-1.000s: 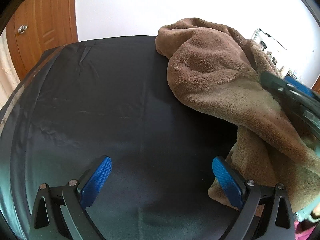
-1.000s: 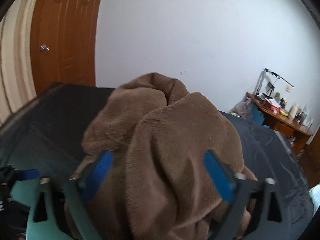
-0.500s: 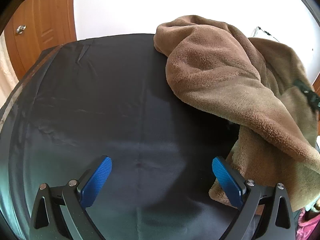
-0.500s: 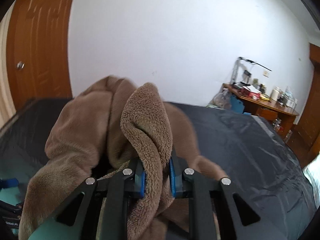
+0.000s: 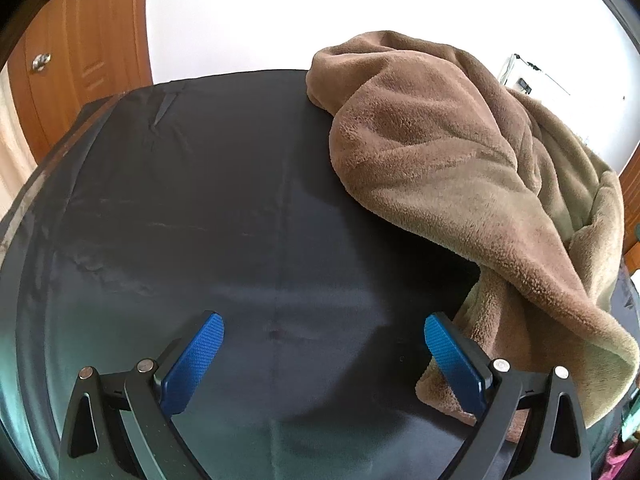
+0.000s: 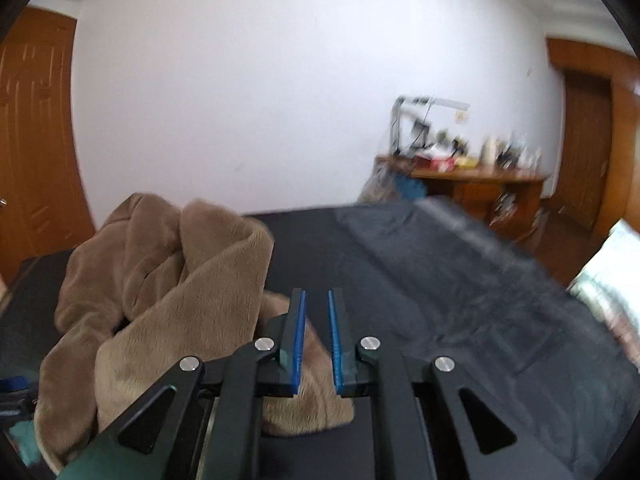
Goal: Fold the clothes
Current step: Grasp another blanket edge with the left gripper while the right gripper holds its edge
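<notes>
Left wrist view has the left hand-held gripper (image 5: 322, 354) at the bottom of the frame, its blue pads spread wide with only the dark sheet of the bed (image 5: 224, 216) between them. A brown fleece garment (image 5: 452, 184) lies crumpled across the right half of the frame, its lower edge just behind the right-hand pad. Right wrist view shows the right hand-held gripper (image 6: 317, 340) at bottom centre, its pads drawn almost together with a narrow gap and no cloth caught in it. The garment sits heaped at lower left there, spilling beneath the fingers. A wooden desk (image 6: 472, 184) stands by the white wall at right.
</notes>
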Demonstrator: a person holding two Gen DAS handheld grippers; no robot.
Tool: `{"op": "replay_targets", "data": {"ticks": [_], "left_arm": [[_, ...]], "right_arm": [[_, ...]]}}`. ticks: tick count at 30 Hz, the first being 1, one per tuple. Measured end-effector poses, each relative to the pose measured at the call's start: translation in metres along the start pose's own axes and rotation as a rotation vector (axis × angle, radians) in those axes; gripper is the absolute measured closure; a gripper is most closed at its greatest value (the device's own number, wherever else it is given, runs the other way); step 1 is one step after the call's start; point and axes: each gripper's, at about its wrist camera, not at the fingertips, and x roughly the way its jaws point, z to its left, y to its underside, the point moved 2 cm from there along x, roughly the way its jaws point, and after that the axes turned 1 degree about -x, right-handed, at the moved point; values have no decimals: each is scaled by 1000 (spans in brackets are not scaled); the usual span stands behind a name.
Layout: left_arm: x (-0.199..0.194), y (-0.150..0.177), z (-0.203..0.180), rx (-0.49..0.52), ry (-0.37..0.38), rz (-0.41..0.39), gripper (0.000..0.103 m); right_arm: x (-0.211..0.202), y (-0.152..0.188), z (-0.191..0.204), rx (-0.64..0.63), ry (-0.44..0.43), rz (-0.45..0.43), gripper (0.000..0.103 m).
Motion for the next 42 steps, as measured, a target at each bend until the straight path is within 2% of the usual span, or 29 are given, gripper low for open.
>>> {"op": "replay_targets", "data": {"ticks": [1,2,4,5,8,10,13,15,18,19,22,24,26,28,29,34,38,41,42], "left_arm": [[-1,1,1,0,1,-1,1],[-1,2,2,-3,4,-2,1],[-1,4,6,-9,11,-4,1],[0,4,9,-13,17,-4,1],[7,3,18,-29,45,-1,1],[5,0,20,-55,97,2,1],[2,-2,27,-103,170,12,1],[1,-4,31,-143,220,38,1],[2,-11,33,-208,342,99,1],[4,-14,34,-233,380,117,1],[23,-36,27,-275,433,145,1],[28,-44,24,-297,432,151,1],[34,-50,21,-318,428,161,1],[41,-55,18,-345,429,176,1],[44,-57,17,-358,433,174,1],[52,-65,15,-434,490,183,1],[60,-70,11,-493,548,196,1],[63,-73,9,-534,592,209,1],[44,-64,14,-546,609,213,1]], "right_arm": [[-3,3,6,29,-29,9,67],[-7,6,14,59,-58,16,34],[-10,6,21,101,-93,7,3],[-12,3,22,115,-105,0,2],[-17,-8,32,137,-137,-11,2],[-9,-10,25,116,-150,-10,2],[4,7,38,112,-201,33,2],[20,7,41,128,-256,86,2],[39,7,35,162,-311,121,2],[49,-2,30,161,-321,124,2],[69,-18,23,145,-343,137,3],[86,-25,27,126,-347,153,10],[89,-18,33,90,-339,178,43],[92,-15,30,51,-320,179,60],[94,-14,28,32,-310,178,65],[90,-25,14,-6,-214,69,77],[86,-53,-16,18,-121,-31,78],[100,-63,-30,40,-100,-30,78],[102,-66,-33,49,-106,-19,78]]}}
